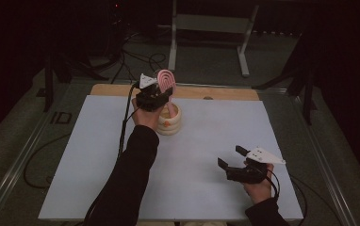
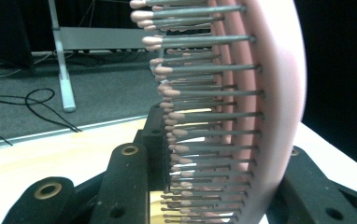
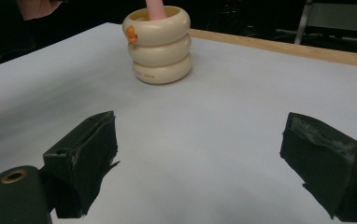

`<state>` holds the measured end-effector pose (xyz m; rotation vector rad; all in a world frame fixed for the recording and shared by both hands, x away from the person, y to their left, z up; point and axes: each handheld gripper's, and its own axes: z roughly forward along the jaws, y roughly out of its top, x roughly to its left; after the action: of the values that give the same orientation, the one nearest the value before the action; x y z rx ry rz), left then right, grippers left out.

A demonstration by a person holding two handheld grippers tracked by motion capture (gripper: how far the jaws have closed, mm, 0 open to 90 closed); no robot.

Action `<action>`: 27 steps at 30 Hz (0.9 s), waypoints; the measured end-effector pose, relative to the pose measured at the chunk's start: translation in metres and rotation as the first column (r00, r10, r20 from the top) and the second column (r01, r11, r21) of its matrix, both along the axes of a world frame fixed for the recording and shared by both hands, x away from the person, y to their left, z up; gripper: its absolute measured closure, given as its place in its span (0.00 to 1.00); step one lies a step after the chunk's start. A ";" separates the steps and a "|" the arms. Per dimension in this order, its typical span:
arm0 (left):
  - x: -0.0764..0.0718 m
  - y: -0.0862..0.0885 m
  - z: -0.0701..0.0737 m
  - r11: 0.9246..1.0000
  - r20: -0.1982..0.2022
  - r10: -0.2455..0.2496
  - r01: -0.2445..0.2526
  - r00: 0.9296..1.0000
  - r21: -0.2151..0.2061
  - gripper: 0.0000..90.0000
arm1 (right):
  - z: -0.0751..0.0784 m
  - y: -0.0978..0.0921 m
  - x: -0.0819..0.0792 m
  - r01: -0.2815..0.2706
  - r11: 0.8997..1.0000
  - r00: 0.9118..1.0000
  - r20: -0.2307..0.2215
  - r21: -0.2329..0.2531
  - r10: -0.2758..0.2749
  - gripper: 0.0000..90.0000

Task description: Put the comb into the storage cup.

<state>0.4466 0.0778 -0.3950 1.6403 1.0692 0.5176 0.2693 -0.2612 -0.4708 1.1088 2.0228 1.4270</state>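
Left gripper (image 1: 161, 95) clamps a pink hairbrush (image 1: 166, 80) above a cream ringed holder (image 1: 169, 120). Right gripper (image 1: 232, 161) hovers wide open over bare white table (image 1: 206, 136).

Item one: a pink hairbrush (image 1: 166, 81), oval-headed. We record it standing upright with its head at the top and its handle going down into the holder. In the left gripper view its head (image 2: 279, 93) appears edge-on, set with rows of grey pins tipped in pale pink.

Item two: a cream holder (image 1: 169, 120), shaped like three stacked rings, with a small orange mark on its side (image 3: 130, 33). We find it upright on the white tabletop (image 1: 206, 136), toward the far edge, left of centre, with the brush's handle inside it.
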 end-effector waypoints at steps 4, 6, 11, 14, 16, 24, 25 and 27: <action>0.000 -0.001 -0.001 1.000 -0.003 0.000 0.000 1.000 0.001 0.72 | 0.000 0.000 0.000 0.000 1.000 1.000 0.000 -0.002 0.000 0.12; 0.000 -0.001 -0.001 1.000 -0.004 -0.003 0.003 1.000 0.005 0.72 | 0.000 0.001 0.000 -0.001 1.000 1.000 -0.001 -0.001 0.001 0.12; 0.000 -0.001 -0.003 1.000 -0.006 0.000 0.000 1.000 0.002 0.72 | 0.000 0.001 0.000 0.002 1.000 1.000 -0.002 -0.002 -0.002 0.12; 0.000 -0.002 -0.004 1.000 -0.007 -0.001 0.001 1.000 0.006 0.72 | 0.000 0.001 0.000 0.000 1.000 1.000 -0.002 -0.002 0.000 0.12; 0.000 -0.003 -0.005 1.000 -0.010 0.000 0.000 1.000 0.008 0.72 | -0.001 0.001 0.000 -0.001 1.000 1.000 -0.004 -0.005 0.001 0.12; 0.001 -0.003 -0.007 1.000 -0.018 0.002 -0.001 1.000 0.011 0.72 | -0.001 0.001 0.000 -0.001 1.000 1.000 -0.005 -0.006 0.001 0.12; 0.001 -0.003 -0.007 1.000 -0.019 0.001 -0.001 1.000 0.014 0.72 | -0.001 0.001 0.000 -0.001 1.000 1.000 -0.006 -0.006 0.001 0.12; 0.001 -0.003 -0.008 1.000 -0.021 0.002 -0.002 1.000 0.009 0.72 | -0.001 0.001 0.000 -0.002 1.000 1.000 -0.007 -0.005 0.002 0.12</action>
<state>0.4477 0.0744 -0.4033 1.6562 1.0853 0.5086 0.2695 -0.2601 -0.4718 1.1118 2.0319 1.4199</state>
